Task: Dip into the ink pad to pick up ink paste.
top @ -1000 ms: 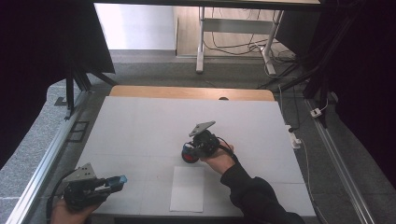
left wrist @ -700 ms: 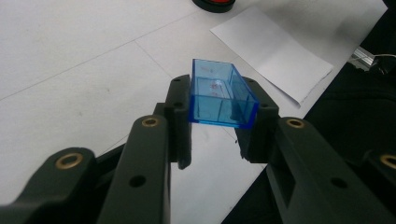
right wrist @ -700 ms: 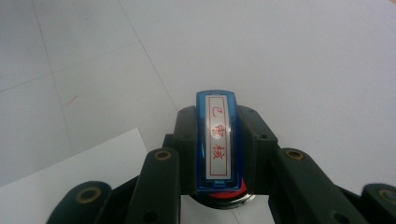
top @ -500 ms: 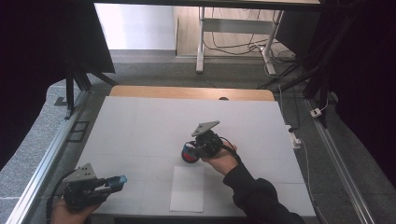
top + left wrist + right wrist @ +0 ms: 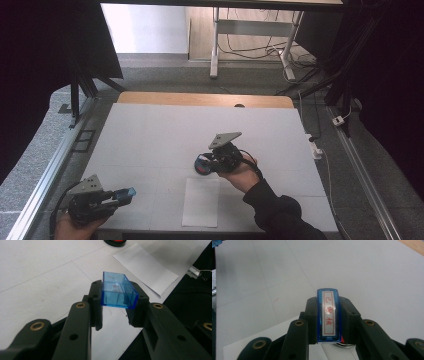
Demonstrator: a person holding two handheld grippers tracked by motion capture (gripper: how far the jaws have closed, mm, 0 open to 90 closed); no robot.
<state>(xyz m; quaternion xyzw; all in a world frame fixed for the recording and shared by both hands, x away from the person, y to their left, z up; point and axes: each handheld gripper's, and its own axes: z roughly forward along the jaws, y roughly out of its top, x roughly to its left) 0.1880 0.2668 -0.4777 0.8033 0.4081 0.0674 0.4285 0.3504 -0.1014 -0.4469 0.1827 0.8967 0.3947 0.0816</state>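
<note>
Blue stamp (image 5: 328,316) sat pinched between the right gripper (image 5: 207,162) jaws, near table centre, just above a round red-and-black ink pad (image 5: 202,166). In the right gripper view its long axis ran along the jaws, pointing away from the camera; the white label with red characters faced up, and its far end stuck out a bit past the jaw tips. Ink pad rim (image 5: 342,345) showed just under the stamp's near end; couldn't tell if they touched.

Blue clear cap (image 5: 117,291) was clamped across the left gripper (image 5: 120,196) jaws at the near-left corner of the table, close to the front edge. Open hollow side faced up and away from the camera, long axis along the jaws, far end past the tips. It showed blue at the jaw tips (image 5: 127,192) in the high view, pointing right, toward the paper.

White paper sheet (image 5: 201,202) lay flat between the two grippers, long side running front to back, near end close to the front edge, far end just short of the ink pad.

White table top (image 5: 165,130) was bare across its far half and both sides: plenty of room left, right and beyond the stamp. Wooden strip (image 5: 200,99) along the far edge, metal rail (image 5: 45,170) along the left side, cable and socket (image 5: 315,147) off the right edge.
</note>
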